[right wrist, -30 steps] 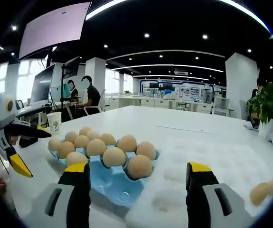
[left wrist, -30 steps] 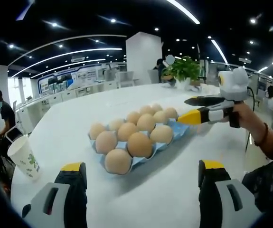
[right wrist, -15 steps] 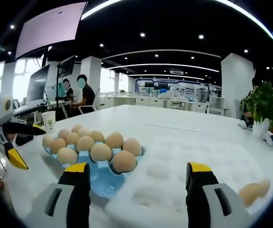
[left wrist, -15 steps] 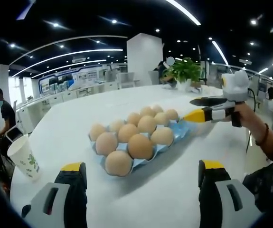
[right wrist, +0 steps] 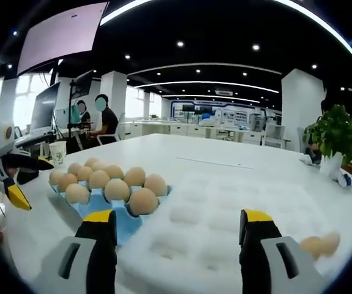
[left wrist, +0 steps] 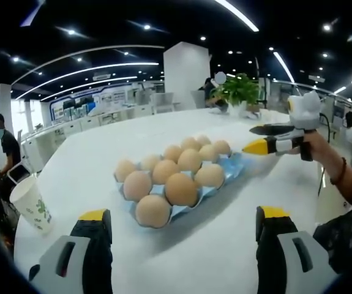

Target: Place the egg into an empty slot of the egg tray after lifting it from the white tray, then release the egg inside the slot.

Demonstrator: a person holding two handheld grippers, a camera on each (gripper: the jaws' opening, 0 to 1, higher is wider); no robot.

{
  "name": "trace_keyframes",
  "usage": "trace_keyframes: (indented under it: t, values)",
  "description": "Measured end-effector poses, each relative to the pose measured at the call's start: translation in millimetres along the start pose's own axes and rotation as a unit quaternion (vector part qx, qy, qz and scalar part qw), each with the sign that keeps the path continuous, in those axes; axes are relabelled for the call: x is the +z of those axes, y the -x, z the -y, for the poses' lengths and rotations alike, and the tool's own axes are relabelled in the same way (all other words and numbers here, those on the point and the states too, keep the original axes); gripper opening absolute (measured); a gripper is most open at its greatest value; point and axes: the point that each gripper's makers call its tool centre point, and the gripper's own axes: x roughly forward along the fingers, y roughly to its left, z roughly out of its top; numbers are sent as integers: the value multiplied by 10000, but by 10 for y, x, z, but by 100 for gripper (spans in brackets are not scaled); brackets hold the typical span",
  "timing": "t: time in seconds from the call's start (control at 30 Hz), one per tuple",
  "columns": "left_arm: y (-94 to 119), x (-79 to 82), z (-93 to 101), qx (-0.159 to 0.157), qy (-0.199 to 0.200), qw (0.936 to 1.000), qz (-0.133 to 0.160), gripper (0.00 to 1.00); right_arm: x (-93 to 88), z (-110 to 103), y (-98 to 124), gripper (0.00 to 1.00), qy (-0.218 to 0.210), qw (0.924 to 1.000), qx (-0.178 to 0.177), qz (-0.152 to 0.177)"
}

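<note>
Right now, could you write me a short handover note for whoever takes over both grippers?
Left gripper: open, holding nothing, facing the blue egg tray on the table.
Right gripper: open, holding nothing, above the white tray.
Egg tray: eleven eggs in it by my count, with at least one empty slot at its near end in the right gripper view.
Two eggs lie at the white tray's right end.
Done: nothing in hand yet. Left: pick up an egg, set it in the empty slot, release.
</note>
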Motion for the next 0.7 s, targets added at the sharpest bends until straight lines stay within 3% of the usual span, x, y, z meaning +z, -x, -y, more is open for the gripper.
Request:
trace_keyframes:
  t: [0.7]
  values:
    - [-2,29,3,29,-18,10000,10,100,-18,456,205,85,34,9991,-403,101]
